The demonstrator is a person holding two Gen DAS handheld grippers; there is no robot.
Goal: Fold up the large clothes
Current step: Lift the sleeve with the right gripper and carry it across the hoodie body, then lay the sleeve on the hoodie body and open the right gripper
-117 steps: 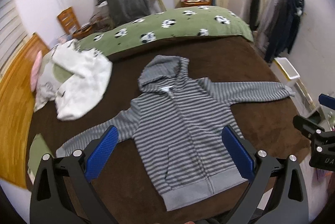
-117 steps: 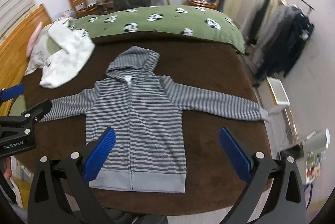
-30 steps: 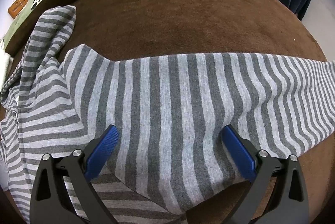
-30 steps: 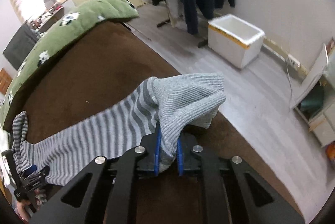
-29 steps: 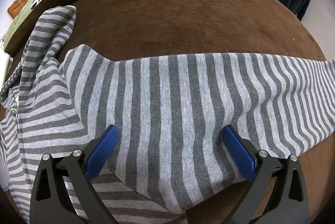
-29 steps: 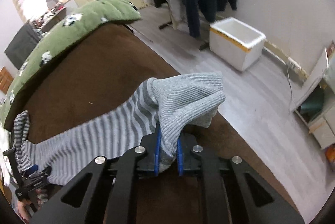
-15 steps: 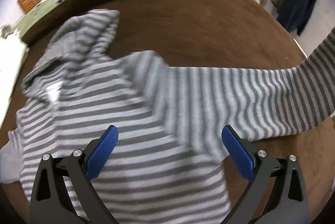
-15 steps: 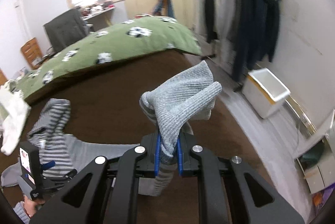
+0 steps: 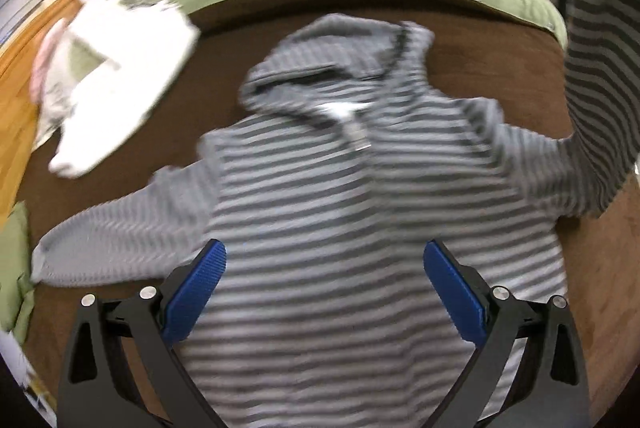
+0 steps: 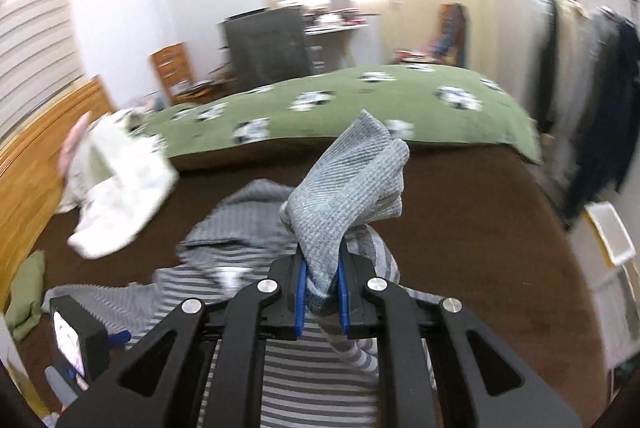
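A grey striped zip hoodie [image 9: 360, 212] lies face up on the brown bedspread [image 9: 472, 12], hood toward the far side. My left gripper [image 9: 324, 288] is open and empty above the hoodie's lower body. My right gripper [image 10: 322, 292] is shut on the cuff [image 10: 348, 196] of the hoodie's right sleeve and holds it up over the body. In the left wrist view that lifted sleeve [image 9: 596, 76] rises at the right edge. The left sleeve [image 9: 128, 232] lies flat, stretched out to the left.
A white garment [image 9: 116, 68] lies at the bed's far left by the wooden headboard [image 9: 16, 76]. A green panda-print blanket [image 10: 340, 104] covers the far side. A clothes rack [image 10: 592, 68] and a white box [image 10: 612, 232] stand to the right of the bed.
My right gripper has carried the sleeve cuff up and inward from the bed's right edge to over the hoodie's body. My left gripper has swung left, from the sleeve to the body.
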